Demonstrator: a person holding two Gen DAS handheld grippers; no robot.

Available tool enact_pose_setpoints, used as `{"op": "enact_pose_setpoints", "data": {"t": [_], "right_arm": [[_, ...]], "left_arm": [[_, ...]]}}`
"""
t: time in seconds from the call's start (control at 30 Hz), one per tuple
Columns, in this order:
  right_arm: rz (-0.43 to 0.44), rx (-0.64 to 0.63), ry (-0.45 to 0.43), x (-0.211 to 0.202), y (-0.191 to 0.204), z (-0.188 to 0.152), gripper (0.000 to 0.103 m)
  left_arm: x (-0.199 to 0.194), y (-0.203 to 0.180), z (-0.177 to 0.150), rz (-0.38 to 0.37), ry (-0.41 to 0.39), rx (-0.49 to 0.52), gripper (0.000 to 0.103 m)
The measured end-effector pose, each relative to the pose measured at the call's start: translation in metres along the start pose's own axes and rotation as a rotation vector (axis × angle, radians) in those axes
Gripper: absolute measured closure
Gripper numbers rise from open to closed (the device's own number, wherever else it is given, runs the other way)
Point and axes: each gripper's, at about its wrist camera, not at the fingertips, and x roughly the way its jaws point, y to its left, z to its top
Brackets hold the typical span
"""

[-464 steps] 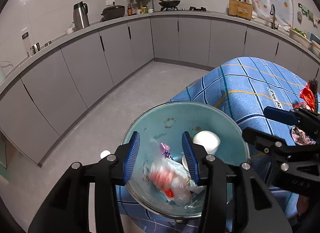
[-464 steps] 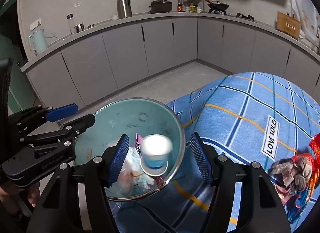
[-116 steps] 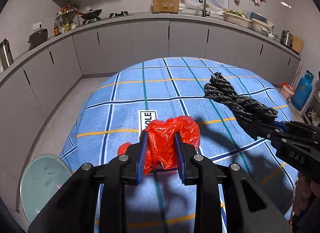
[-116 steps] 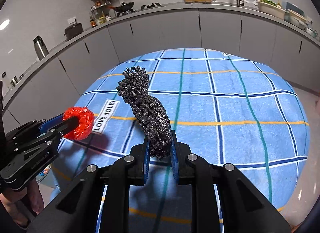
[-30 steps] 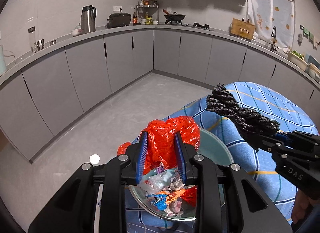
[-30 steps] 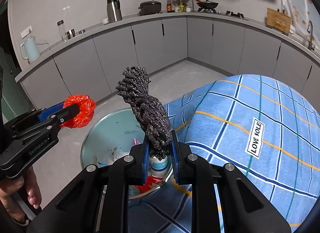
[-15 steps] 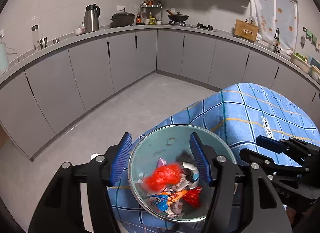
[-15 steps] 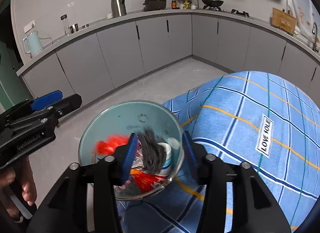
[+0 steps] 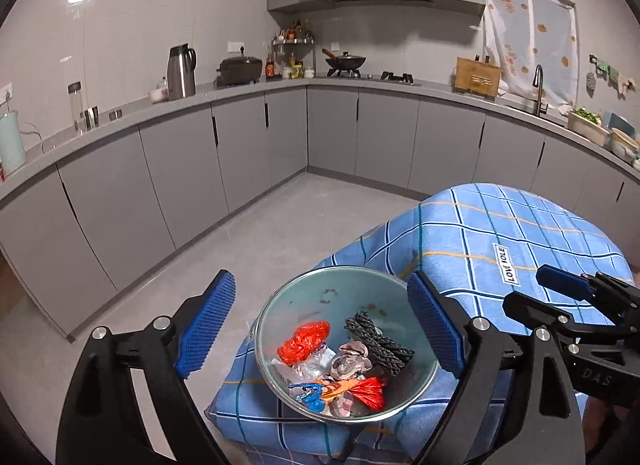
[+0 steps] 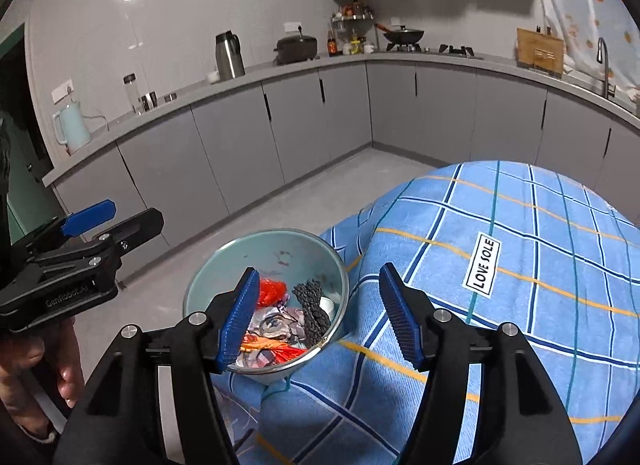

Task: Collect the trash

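Both the left gripper [image 9: 320, 333] and the right gripper [image 10: 316, 315] hang above the bowl [image 9: 280, 301] with jaws opening and empty, because the trash [image 9: 340, 357] already lies inside it.

The left gripper [image 9: 320, 329] is made of black plastic arms with round silver screws at the joints. Its two fingers [image 9: 206, 321] have bright blue pads with tiny ridges. From the other camera, white letters on its side read "GenRobot.AI". The right gripper [image 10: 316, 319] looks the same: black arms, silver screws, blue ridged pads. Its side shows the letters "DAS". A hand [image 10: 38, 369] wraps the left gripper's handle.
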Motion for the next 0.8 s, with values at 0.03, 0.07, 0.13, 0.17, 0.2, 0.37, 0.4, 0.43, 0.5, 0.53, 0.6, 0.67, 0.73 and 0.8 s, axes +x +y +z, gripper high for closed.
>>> {"op": "enact_pose_setpoints", "data": {"t": [0.03, 0.07, 0.13, 0.17, 0.2, 0.37, 0.4, 0.43, 0.5, 0.53, 0.6, 0.67, 0.73, 0.8], "right_arm": [[0.001, 0.002, -0.015, -0.005, 0.001, 0.001, 0.041], [0.002, 0.002, -0.024, -0.010, 0.001, 0.000, 0.040], [0.004, 0.000, -0.041, -0.015, 0.004, 0.003, 0.040], [0.005, -0.003, -0.050, -0.019, 0.006, 0.004, 0.040], [0.008, -0.003, -0.055, -0.021, 0.007, 0.005, 0.040], [0.015, -0.006, -0.075, -0.031, 0.008, 0.006, 0.040], [0.016, -0.006, -0.078, -0.032, 0.009, 0.006, 0.040], [0.016, -0.007, -0.081, -0.034, 0.009, 0.006, 0.040], [0.020, -0.007, -0.086, -0.036, 0.010, 0.006, 0.040], [0.021, -0.007, -0.088, -0.037, 0.010, 0.006, 0.040], [0.023, -0.008, -0.091, -0.038, 0.011, 0.007, 0.039], [0.025, -0.007, -0.092, -0.039, 0.011, 0.007, 0.040], [0.028, -0.007, -0.092, -0.040, 0.011, 0.006, 0.039], [0.030, -0.005, -0.092, -0.040, 0.011, 0.006, 0.039]], "left_arm": [[-0.005, 0.000, 0.000, 0.001, -0.007, 0.000, 0.016], [-0.008, -0.001, 0.002, 0.001, -0.013, 0.001, 0.016], [-0.015, -0.002, 0.003, 0.003, -0.024, 0.001, 0.016], [-0.019, -0.002, 0.004, 0.004, -0.031, 0.001, 0.016], [-0.021, -0.002, 0.004, 0.004, -0.035, 0.000, 0.016], [-0.033, -0.001, 0.007, 0.009, -0.060, -0.004, 0.014], [-0.034, -0.001, 0.007, 0.009, -0.062, -0.004, 0.014], [-0.036, -0.001, 0.007, 0.009, -0.065, -0.005, 0.014], [-0.037, 0.000, 0.007, 0.009, -0.069, -0.005, 0.014], [-0.038, 0.000, 0.008, 0.009, -0.071, -0.005, 0.014], [-0.040, 0.000, 0.008, 0.009, -0.075, -0.005, 0.014], [-0.040, 0.001, 0.008, 0.008, -0.077, -0.005, 0.014], [-0.041, 0.001, 0.008, 0.008, -0.079, -0.005, 0.014], [-0.041, 0.001, 0.008, 0.008, -0.079, -0.006, 0.014]]}}
